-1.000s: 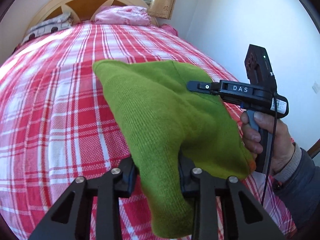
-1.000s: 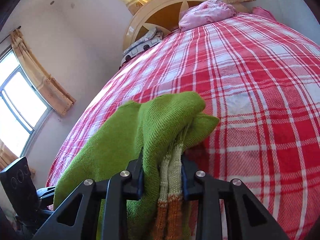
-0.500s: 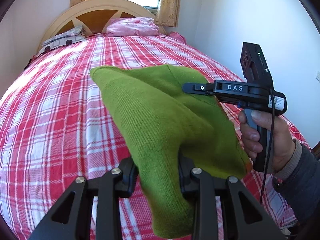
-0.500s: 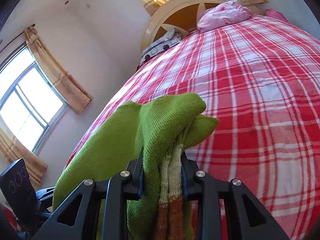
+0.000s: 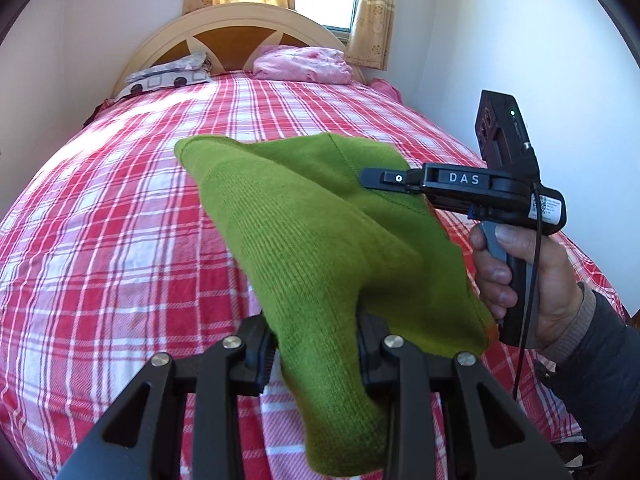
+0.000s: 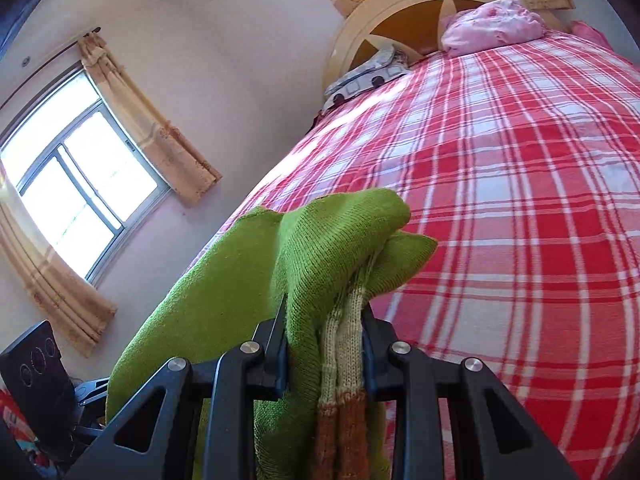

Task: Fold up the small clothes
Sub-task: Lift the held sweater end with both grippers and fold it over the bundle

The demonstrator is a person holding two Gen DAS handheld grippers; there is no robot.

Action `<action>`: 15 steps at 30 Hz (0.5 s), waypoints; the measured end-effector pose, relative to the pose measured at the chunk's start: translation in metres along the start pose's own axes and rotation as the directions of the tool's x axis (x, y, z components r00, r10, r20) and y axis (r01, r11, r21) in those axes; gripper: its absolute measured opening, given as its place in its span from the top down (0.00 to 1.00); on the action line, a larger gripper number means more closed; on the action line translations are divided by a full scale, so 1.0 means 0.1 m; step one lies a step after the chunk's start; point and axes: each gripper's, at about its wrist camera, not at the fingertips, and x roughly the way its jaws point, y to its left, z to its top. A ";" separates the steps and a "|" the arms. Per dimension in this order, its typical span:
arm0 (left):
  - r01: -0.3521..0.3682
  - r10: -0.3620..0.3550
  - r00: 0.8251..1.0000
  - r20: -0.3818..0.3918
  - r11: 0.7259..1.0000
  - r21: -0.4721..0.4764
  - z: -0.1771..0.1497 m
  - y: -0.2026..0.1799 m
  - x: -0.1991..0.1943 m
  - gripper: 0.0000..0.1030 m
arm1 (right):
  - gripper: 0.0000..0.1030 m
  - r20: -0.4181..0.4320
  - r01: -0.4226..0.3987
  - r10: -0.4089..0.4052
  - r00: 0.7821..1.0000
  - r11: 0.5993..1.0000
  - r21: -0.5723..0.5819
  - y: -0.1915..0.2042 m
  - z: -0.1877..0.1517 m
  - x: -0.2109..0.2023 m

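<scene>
A green knit garment (image 5: 304, 232) hangs in the air above the bed, stretched between both grippers. My left gripper (image 5: 316, 340) is shut on a bunched fold of it at the bottom of the left wrist view. To the right, my right gripper (image 5: 374, 179), held by a person's hand (image 5: 516, 276), pinches the garment's far edge. In the right wrist view the right gripper (image 6: 324, 332) is shut on the green garment (image 6: 336, 240) where a cream and orange striped band shows. The left gripper's body (image 6: 44, 372) is low at the left; its fingers are hidden.
Under the garment lies a bed with a red and white plaid cover (image 5: 120, 240). A pink pillow (image 5: 304, 64) and a grey patterned pillow (image 5: 168, 76) lie by the curved wooden headboard (image 5: 224, 28). A white wall (image 5: 500, 40) runs along the bed's right side; a curtained window (image 6: 80, 184) is on the left.
Both grippers have drawn back from the headboard and risen a little, carrying the green garment. More of the headboard, windows and walls shows now. Both grips are unchanged.
</scene>
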 end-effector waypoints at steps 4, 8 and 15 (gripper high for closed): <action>-0.016 0.016 1.000 0.010 1.000 -0.012 -0.07 0.10 -0.12 0.68 | 0.72 -0.011 -0.025 0.025 1.000 1.000 -0.019 0.18 0.00 0.10; -0.027 0.027 1.000 0.010 0.999 -0.024 -0.14 0.22 -0.22 0.68 | 0.72 -0.028 -0.043 0.042 0.999 0.998 -0.045 0.36 -0.02 0.20; -0.070 0.071 0.997 0.015 0.997 -0.031 -0.24 0.38 -0.38 0.68 | 0.72 -0.054 -0.080 0.076 0.996 0.994 -0.071 0.61 -0.07 0.38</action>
